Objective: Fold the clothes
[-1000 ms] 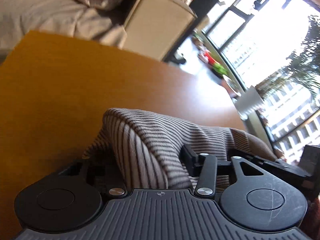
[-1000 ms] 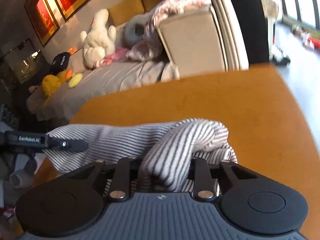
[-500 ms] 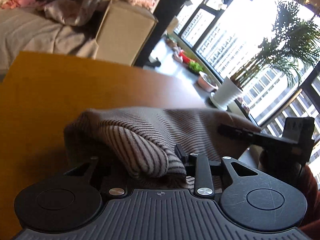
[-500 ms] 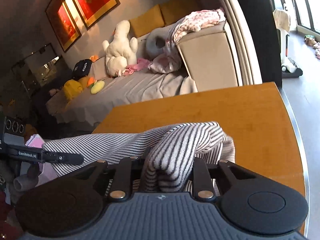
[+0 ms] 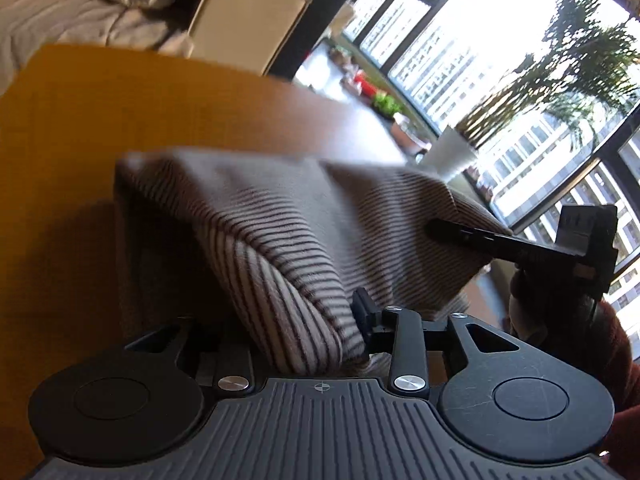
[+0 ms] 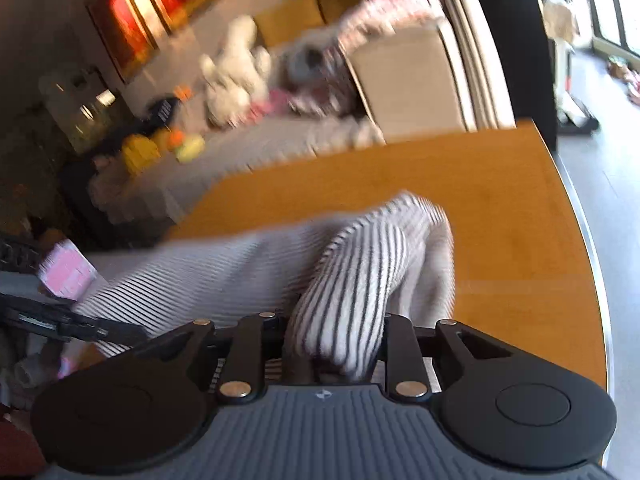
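Striped garment [image 5: 312, 220] held up between two grippers above the wooden counter [image 5: 100, 120].
Left gripper [image 5: 320, 344] and right gripper [image 6: 340, 344] each have jaws clamped on a bunched corner, stretching the cloth taut, likely to lay it flat.

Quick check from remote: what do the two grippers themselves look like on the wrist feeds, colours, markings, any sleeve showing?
Both are matte black. The left gripper and the right gripper each have a ribbed grey body with a small crosshair mark, two round black discs, black linkage bars and silver rivets. A dark red sleeve shows in the left view.
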